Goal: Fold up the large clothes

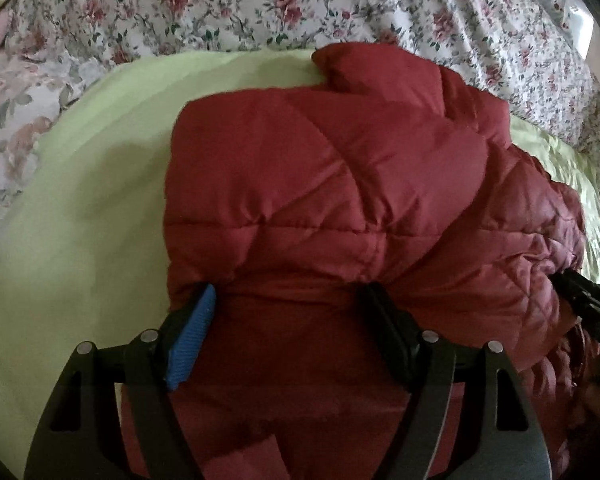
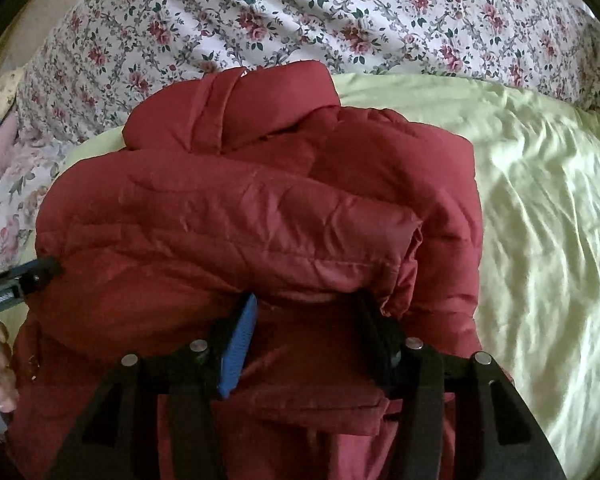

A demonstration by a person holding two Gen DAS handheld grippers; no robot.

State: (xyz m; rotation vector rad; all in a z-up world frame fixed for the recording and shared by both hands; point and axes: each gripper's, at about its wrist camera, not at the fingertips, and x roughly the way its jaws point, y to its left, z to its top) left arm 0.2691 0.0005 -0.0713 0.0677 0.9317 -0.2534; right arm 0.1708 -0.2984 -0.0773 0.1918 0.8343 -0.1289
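A red quilted puffer jacket point(image 1: 320, 184) lies bundled on a light green sheet point(image 1: 80, 200); it also shows in the right wrist view point(image 2: 240, 216). My left gripper point(image 1: 288, 300) has its jaws spread wide, with the jacket's thick near edge bulging between them and the fingertips buried under a fold. My right gripper point(image 2: 308, 308) stands the same way on the jacket's right part, jaws wide around a fold. The right gripper's black tip point(image 1: 584, 300) shows at the right edge of the left wrist view. The left gripper point(image 2: 24, 280) shows at the left edge of the right wrist view.
A floral quilt point(image 1: 260, 4) lies bunched along the far side of the bed, also in the right wrist view point(image 2: 300, 20). Wrinkled green sheet point(image 2: 540, 220) spreads to the jacket's right. A hand point(image 2: 0, 376) holds the left gripper.
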